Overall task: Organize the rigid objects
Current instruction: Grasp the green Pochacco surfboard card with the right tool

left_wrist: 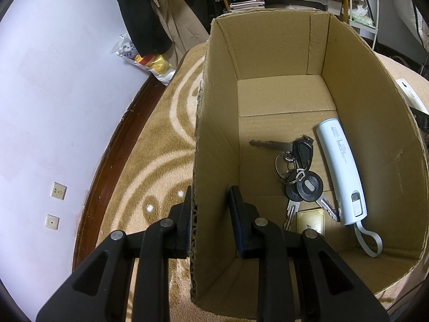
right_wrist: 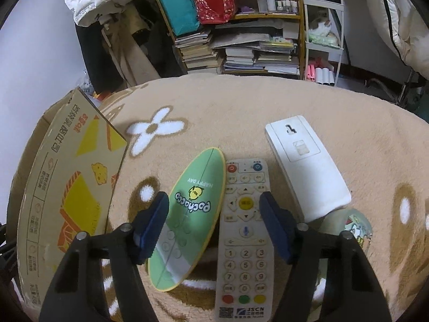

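The cardboard box [left_wrist: 281, 61] fills the centre and right of my left view and stands on a beige patterned carpet [left_wrist: 155, 139]. Inside it, at the lower right, lie a bunch of keys [left_wrist: 300, 177] and a white power bank [left_wrist: 341, 171], side by side. My left hand-held gripper [left_wrist: 210, 209] has one finger on each side of the box's left wall, with a gap still at the inner finger. In my right view, the right hand-held gripper [right_wrist: 214, 214] is spread wide above a green case [right_wrist: 191, 214] and a white remote control [right_wrist: 245, 236], which touch each other. A white flat device [right_wrist: 305, 166] lies at the right.
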A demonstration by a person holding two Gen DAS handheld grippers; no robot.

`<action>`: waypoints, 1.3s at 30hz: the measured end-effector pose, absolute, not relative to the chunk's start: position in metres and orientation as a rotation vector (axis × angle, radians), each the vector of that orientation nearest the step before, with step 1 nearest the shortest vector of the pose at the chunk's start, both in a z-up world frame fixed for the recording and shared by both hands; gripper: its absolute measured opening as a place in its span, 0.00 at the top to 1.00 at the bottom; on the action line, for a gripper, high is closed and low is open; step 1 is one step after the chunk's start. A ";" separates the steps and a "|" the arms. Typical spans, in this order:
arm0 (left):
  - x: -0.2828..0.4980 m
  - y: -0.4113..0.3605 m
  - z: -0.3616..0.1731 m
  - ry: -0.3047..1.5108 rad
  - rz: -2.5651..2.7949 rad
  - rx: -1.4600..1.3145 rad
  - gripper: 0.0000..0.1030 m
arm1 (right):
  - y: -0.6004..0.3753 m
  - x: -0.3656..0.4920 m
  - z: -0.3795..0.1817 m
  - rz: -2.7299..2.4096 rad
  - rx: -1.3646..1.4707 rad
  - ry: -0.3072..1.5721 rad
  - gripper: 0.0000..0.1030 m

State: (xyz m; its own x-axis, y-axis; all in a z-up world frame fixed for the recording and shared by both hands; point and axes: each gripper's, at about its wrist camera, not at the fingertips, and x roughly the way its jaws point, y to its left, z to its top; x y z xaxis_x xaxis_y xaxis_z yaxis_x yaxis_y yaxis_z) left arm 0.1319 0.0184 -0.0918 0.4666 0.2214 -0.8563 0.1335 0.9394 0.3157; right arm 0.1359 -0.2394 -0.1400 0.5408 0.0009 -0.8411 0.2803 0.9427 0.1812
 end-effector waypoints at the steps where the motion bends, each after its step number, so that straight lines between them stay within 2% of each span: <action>1: 0.132 0.018 -0.092 1.091 0.056 0.363 0.77 | -0.237 0.136 -0.140 -0.168 0.302 0.990 0.28; 13: 0.132 0.019 -0.091 1.091 0.055 0.362 0.77 | -0.202 0.143 -0.139 -0.072 0.238 1.003 0.29; 20: 0.132 0.018 -0.091 1.091 0.056 0.362 0.77 | -0.197 0.148 -0.152 -0.140 0.187 1.086 0.29; 39: 0.132 0.018 -0.090 1.090 0.057 0.363 0.77 | -0.200 0.151 -0.160 -0.205 0.246 1.145 0.31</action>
